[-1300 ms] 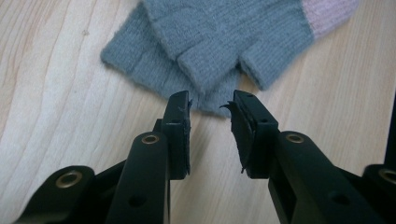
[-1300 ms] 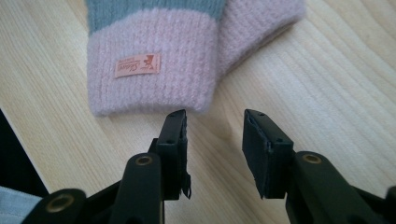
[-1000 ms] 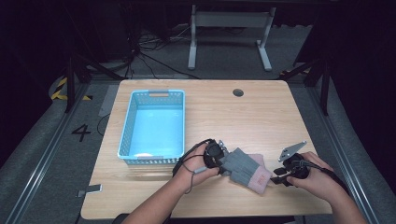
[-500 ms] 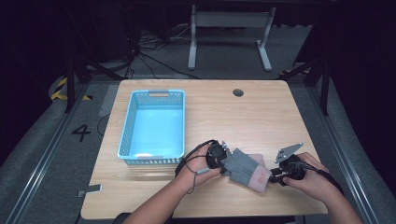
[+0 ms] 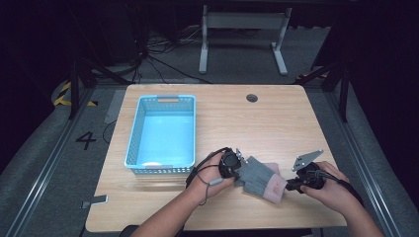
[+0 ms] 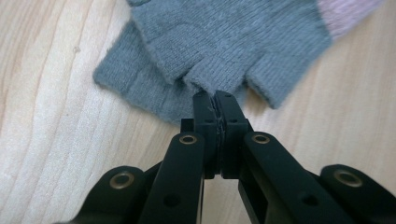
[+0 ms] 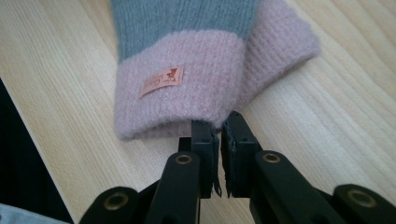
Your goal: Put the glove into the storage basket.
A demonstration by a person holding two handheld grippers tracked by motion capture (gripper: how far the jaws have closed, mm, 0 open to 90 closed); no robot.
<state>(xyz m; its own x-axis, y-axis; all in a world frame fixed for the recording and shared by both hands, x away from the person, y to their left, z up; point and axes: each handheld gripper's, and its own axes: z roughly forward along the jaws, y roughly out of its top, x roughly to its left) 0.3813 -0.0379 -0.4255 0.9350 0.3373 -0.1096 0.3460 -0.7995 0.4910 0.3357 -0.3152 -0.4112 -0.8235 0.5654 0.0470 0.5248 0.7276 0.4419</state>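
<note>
Grey knitted wool with pink cuffs lies at the lower middle of the high view: two gloves, one stacked on the other, flat on the wooden table. Up close in the left gripper view the pair shows short fingerless ends, the upper glove shifted a little off the lower one; in the right gripper view both pink cuffs show, the top one with a small orange label. Two grippers work on the pair, one in each of the person's two hands. On the left of the gloves, the left gripper has its jaws pinched tight on a grey finger end of the gloves; the left gripper view shows its tips pressed together with wool caught at their front, having just been closing. On the right, the right gripper sits at the pink cuff end; in its own view its tips stand narrow with a thin slit between them, having just been closing, the cuff's edge right at their ends, and I cannot tell whether they grip it. One light blue basket stands at the left of the table, well apart from the gloves, with nothing inside but its pale floor.
</note>
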